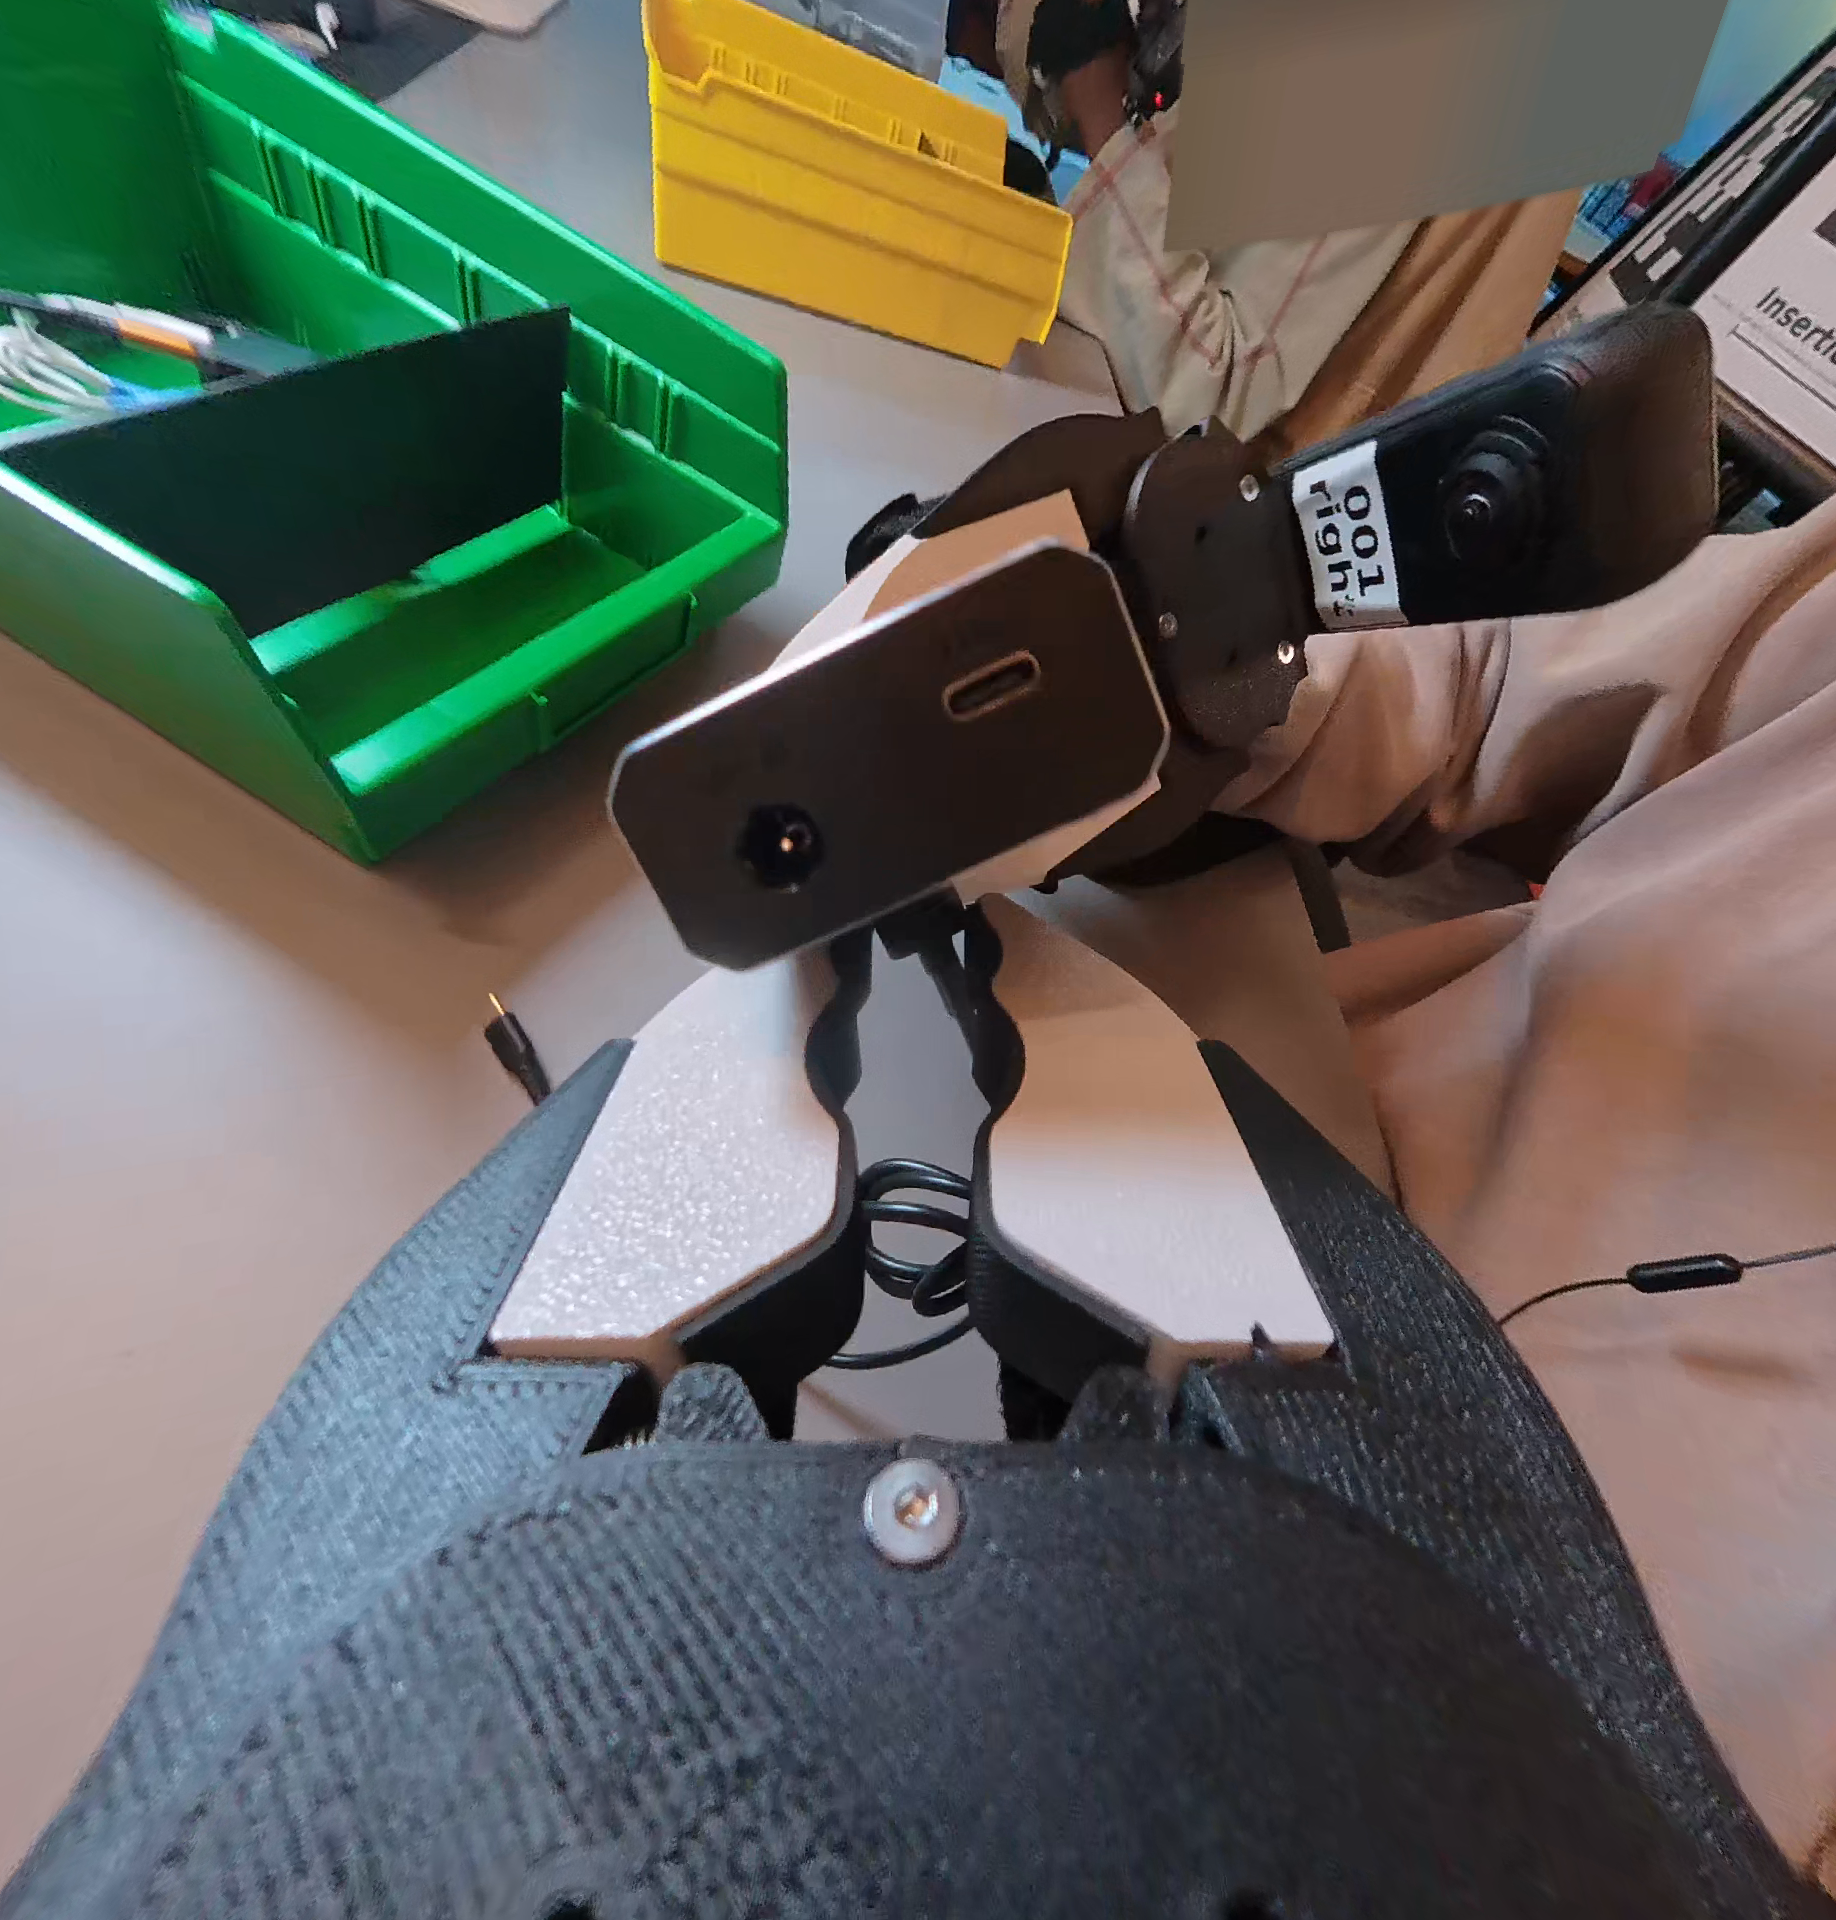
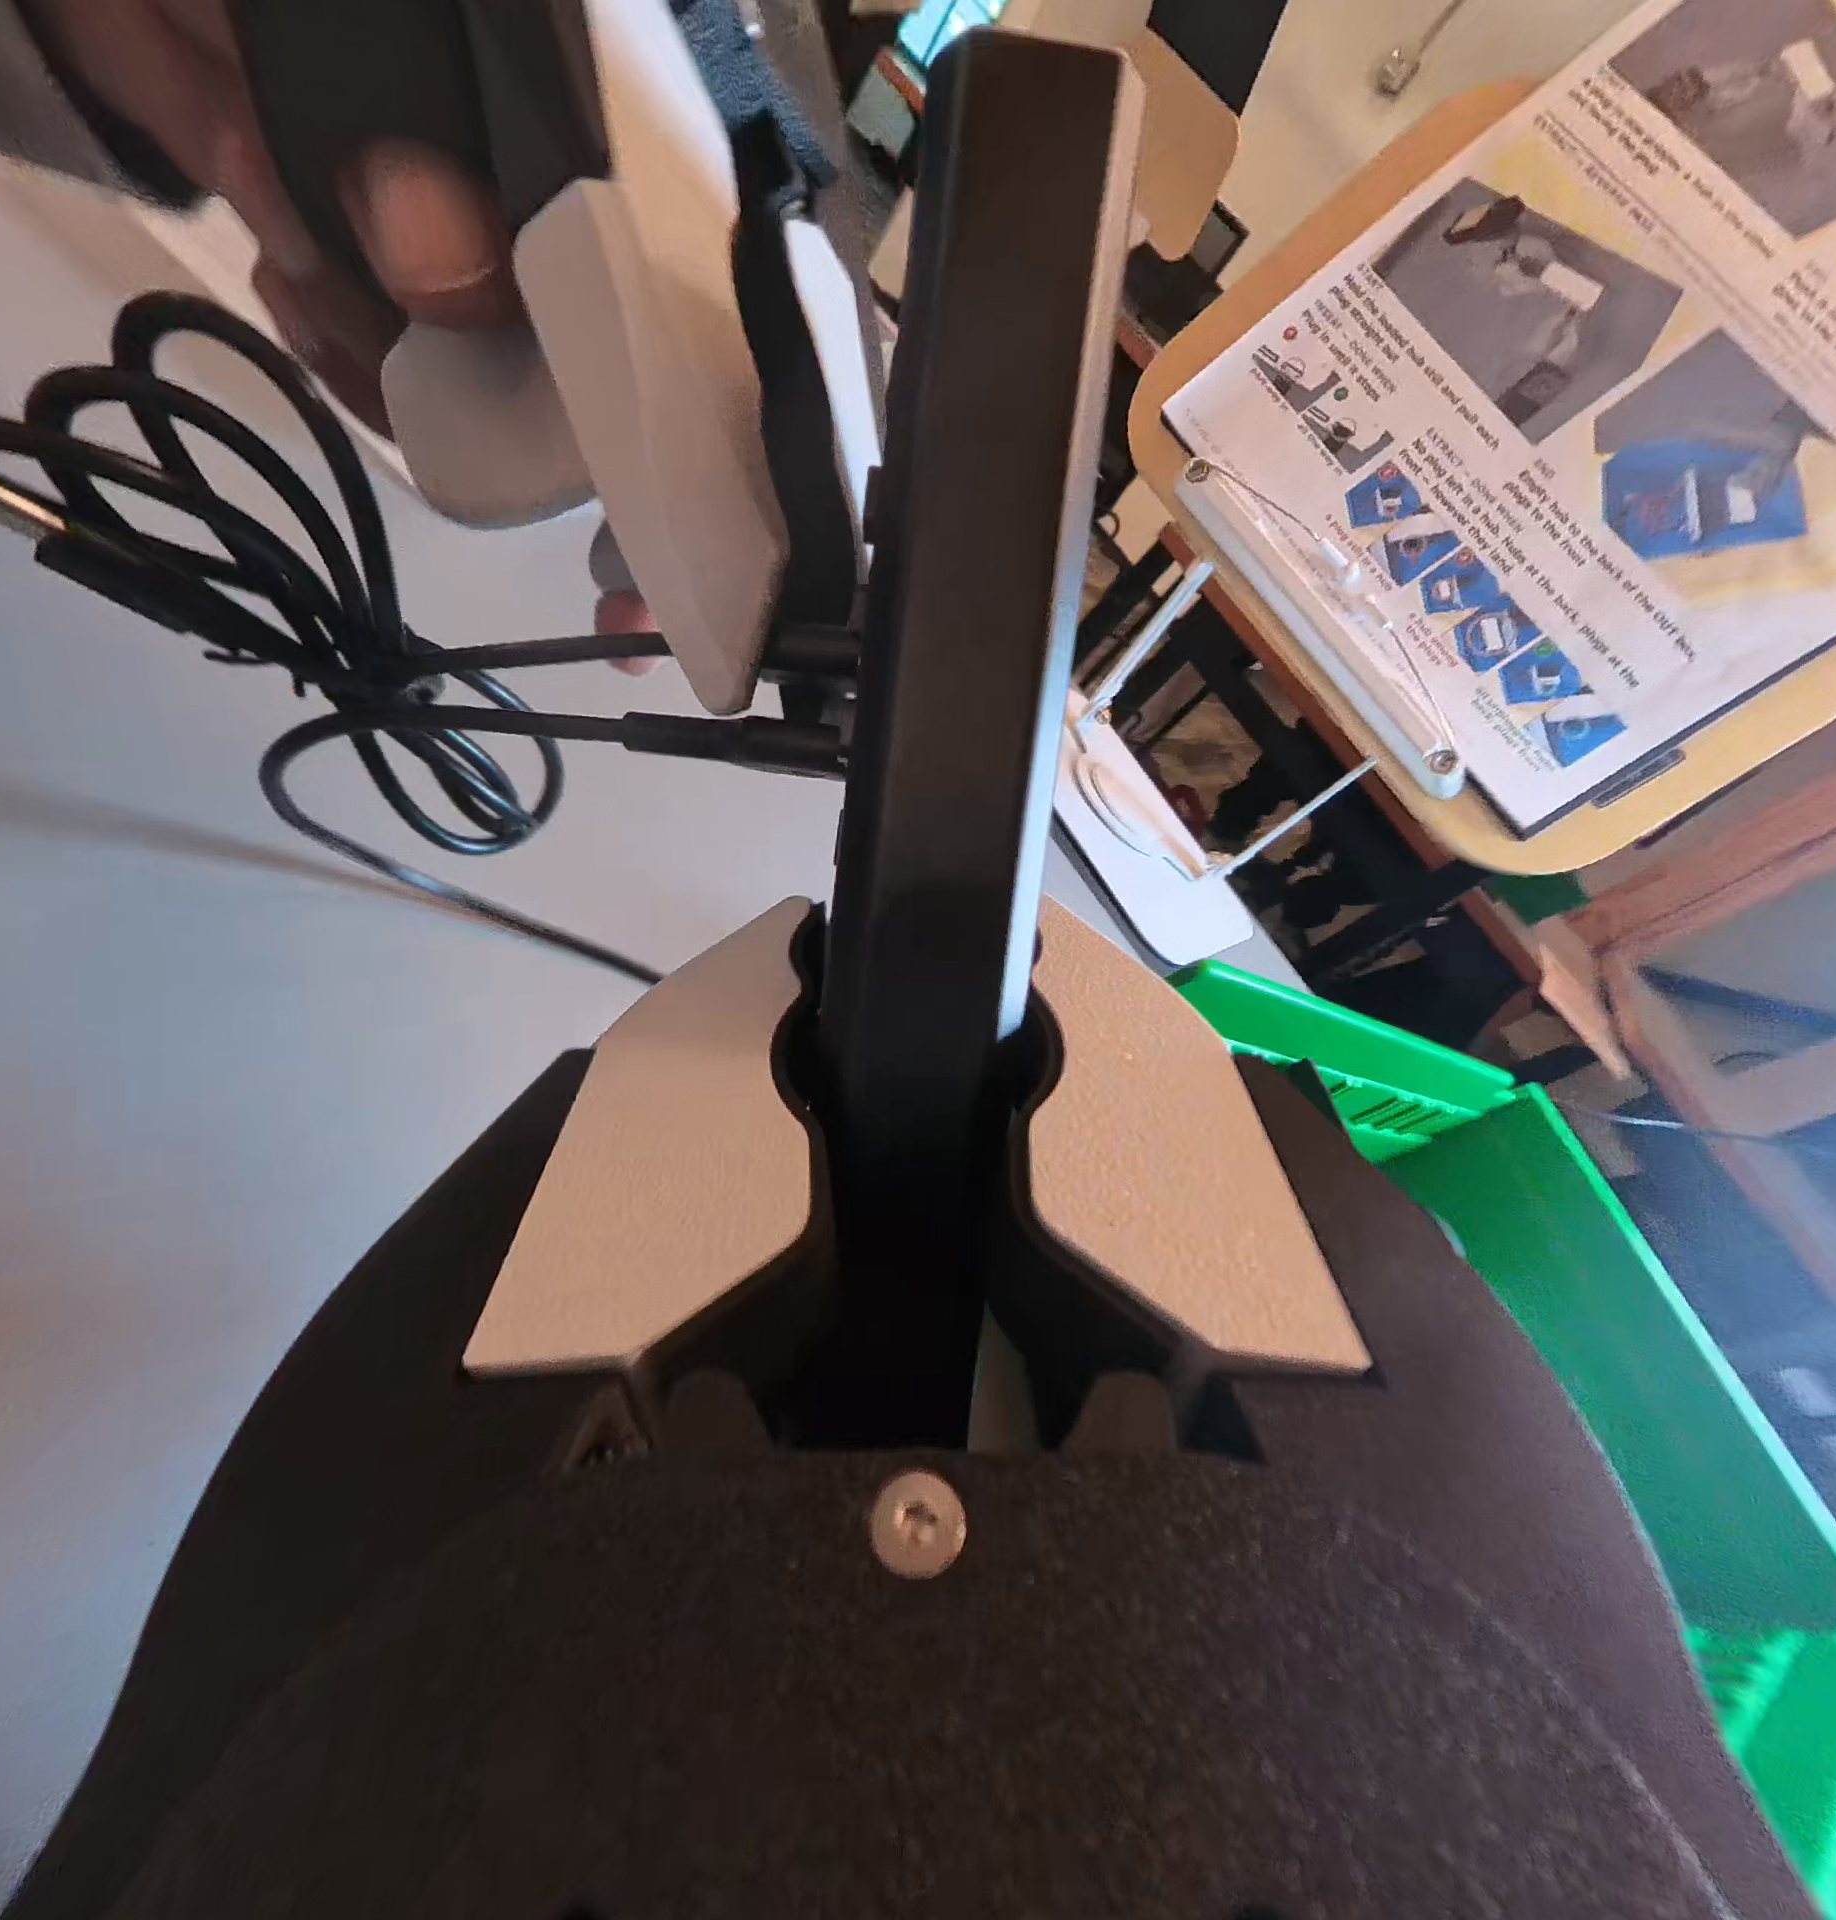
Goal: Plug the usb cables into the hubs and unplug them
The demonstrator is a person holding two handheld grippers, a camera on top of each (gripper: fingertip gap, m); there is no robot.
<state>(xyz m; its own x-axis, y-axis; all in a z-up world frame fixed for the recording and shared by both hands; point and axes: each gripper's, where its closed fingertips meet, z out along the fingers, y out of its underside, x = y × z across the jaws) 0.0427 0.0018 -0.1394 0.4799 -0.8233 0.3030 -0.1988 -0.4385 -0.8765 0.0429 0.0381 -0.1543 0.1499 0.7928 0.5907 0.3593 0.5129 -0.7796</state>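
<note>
Right gripper [image 2: 919, 1049] clamps hub [image 2: 981, 540] upright at frame centre. Left gripper [image 1: 914, 987] pinches black cable plug [image 1: 919, 935] right at hub underside; seating hidden. Judged step: plugging or pulling at port. Next move calls for straight push or pull along port axis, hub held steady. Green bin [image 1: 394, 582] at upper left.

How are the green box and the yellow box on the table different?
The green box is bigger in the left wrist view and sits nearer; the yellow box is farther back. The green box has a black divider and cables inside; nothing shows in the yellow box. Both are plastic bins on the table.
</note>
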